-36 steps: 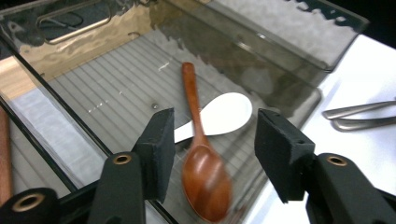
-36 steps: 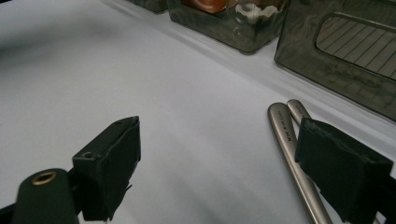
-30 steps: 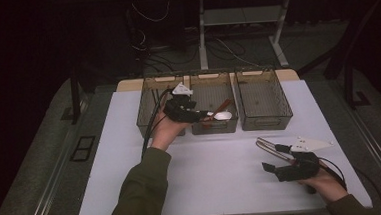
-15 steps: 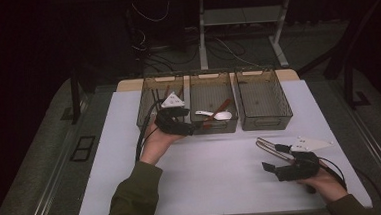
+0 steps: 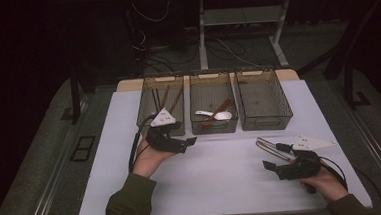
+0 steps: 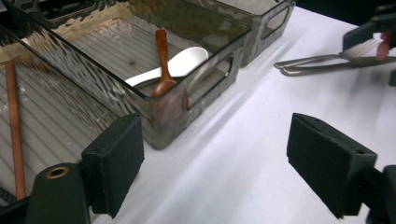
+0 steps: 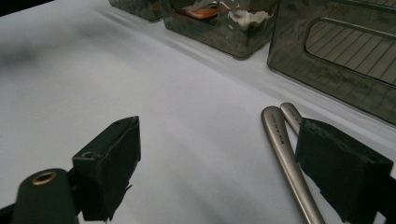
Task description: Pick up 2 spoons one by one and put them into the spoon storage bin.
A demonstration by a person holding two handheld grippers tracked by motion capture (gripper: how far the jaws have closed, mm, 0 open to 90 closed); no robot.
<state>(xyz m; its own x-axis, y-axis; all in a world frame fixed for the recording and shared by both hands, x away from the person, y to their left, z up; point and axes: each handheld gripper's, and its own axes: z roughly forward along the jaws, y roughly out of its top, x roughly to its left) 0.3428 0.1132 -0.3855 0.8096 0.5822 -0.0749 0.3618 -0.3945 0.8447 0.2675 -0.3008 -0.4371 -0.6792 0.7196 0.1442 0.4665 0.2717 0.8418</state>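
Item: sorting cutlery into bins, left delivery finished, metal pieces pending.

Nearest us, our right gripper (image 5: 272, 165) rests on the table (image 5: 223, 185), jaws spread, nothing pinched, the two metal utensils (image 5: 272, 148) lying just beside one pad. Our left gripper (image 5: 186, 143) has drawn back from the middle bin (image 5: 215, 127) to its front left corner, jaws just opened wider, empty. Inside that bin lie the wooden spoon (image 6: 162, 63), across the white spoon (image 6: 184, 63). We judge the metal pair next.
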